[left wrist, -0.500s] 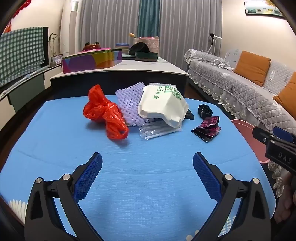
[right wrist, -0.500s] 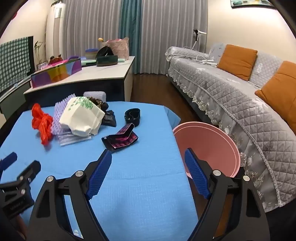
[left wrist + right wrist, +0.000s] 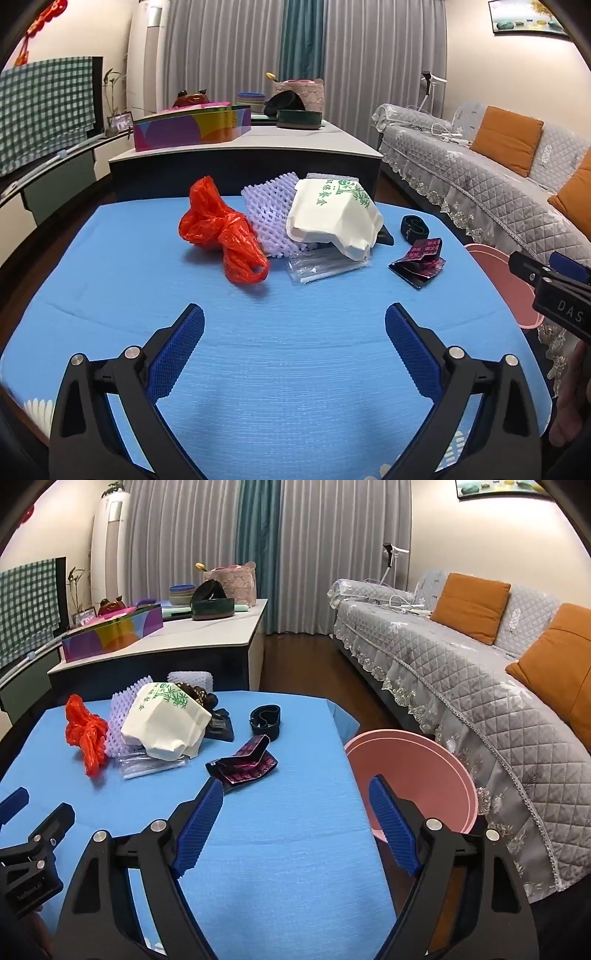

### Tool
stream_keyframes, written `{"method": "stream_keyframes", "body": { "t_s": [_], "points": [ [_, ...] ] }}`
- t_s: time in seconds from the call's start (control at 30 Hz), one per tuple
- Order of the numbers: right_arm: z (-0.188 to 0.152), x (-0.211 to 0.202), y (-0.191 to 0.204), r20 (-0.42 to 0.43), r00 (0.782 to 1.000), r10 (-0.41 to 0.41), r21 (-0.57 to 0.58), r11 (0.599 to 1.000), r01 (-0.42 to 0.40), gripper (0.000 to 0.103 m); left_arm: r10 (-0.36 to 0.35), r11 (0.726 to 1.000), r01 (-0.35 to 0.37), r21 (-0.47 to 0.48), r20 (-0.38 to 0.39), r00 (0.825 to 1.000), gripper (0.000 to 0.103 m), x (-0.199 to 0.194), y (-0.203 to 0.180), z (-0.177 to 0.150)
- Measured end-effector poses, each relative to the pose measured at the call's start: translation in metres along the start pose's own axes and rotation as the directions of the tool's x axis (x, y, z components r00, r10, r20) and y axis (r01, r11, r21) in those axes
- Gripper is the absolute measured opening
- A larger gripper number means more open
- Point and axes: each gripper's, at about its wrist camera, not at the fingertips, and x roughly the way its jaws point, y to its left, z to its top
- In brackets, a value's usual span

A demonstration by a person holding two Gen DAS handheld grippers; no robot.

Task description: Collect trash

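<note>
Both grippers idle above the near half of the table (image 3: 110, 280), nothing picked yet. My left gripper (image 3: 294, 334) has its jaws spread wide and empty, aimed at the pile along the far edge; my right gripper (image 3: 296, 814) is likewise agape and empty, straddling the right edge, one finger over cloth, the other over the pink bin (image 3: 413, 775). The bin stands just off the right edge, beside the sofa (image 3: 480, 686), so I judge anything lifted need only cross that edge. Trash sits in one cluster: red bag (image 3: 225, 236) leftmost, touching the foam net (image 3: 271, 218); the white bag (image 3: 334, 221) lies over the net and over a clear sleeve (image 3: 325, 264). Nearer the right edge, apart from the pile, lie the dark wrapper (image 3: 243, 766) and a black band (image 3: 265, 719). The wrapper is closest to the right gripper, so I judge it the likely first pick. Against half a second ago: the trash has not moved; both views look essentially the same, with only a slight drift in framing, if any.
</note>
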Motion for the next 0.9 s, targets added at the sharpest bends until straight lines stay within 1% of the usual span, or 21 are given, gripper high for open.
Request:
{"method": "stream_keyframes", "body": {
  "t_s": [0.9],
  "points": [
    [0.0031, -0.0040, -0.0016, 0.002, 1.000, -0.011, -0.008, 1.000, 0.011, 0.080, -0.006, 1.000, 0.006, 0.016, 0.004, 1.000, 0.095, -0.0013, -0.0053, -0.0023]
  ]
}}
